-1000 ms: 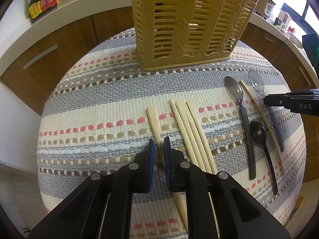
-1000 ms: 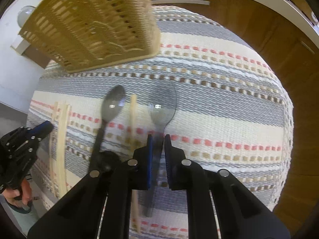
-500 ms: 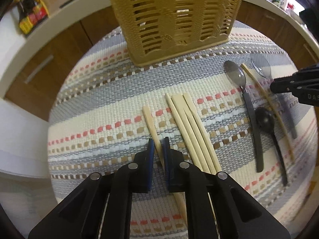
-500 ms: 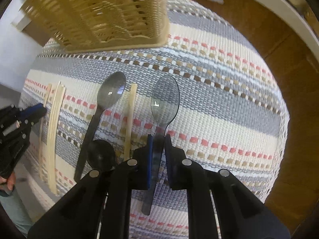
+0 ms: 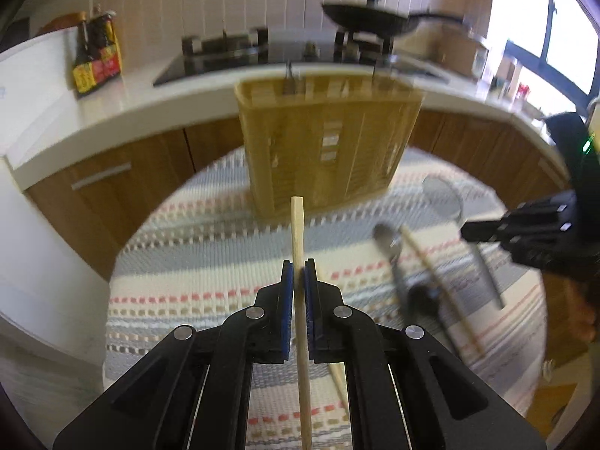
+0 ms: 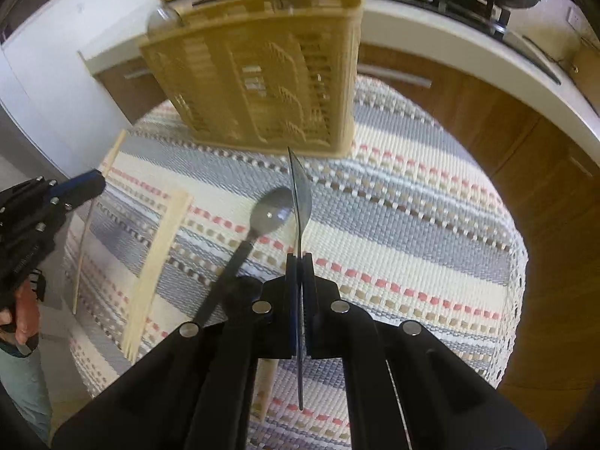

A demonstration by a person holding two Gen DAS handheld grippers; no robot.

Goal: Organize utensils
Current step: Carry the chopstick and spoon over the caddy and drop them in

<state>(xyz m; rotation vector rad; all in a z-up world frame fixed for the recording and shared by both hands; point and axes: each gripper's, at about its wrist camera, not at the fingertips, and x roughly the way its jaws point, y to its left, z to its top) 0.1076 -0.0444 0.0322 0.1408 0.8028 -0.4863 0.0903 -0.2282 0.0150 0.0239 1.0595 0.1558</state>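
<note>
Pinching a chopstick (image 5: 298, 232) between its blue pads, the left gripper (image 5: 299, 273) holds it clear of the mat (image 5: 210, 262), the stick running straight out past the fingertips toward the basket (image 5: 326, 150). The right gripper (image 6: 299, 262) is clamped just as tightly on a clear spoon (image 6: 300, 191), gripping the thin handle so that the bowl stands edge-on above the cloth, pointing at the basket's lower rim.

The tan slatted basket stands upright at the far side of the striped mat; something dark sticks up inside it, too blurred to name. On the mat below lie a grey spoon (image 6: 272, 212) with a dark handle, its bowl just left of the held spoon, and a bundle of chopsticks (image 6: 157, 266) lying together further left. In the left view one more chopstick (image 5: 438, 285) lies slanted across the mat beside the grey spoon, with a small black spoon (image 5: 422, 296) near it, smeared by blur.

Behind the table runs a white counter (image 5: 123, 108) with wooden cabinet fronts under it. Sauce bottles (image 5: 95, 60) stand on the counter at the left, and a black pan (image 5: 371, 18) sits on the hob.
</note>
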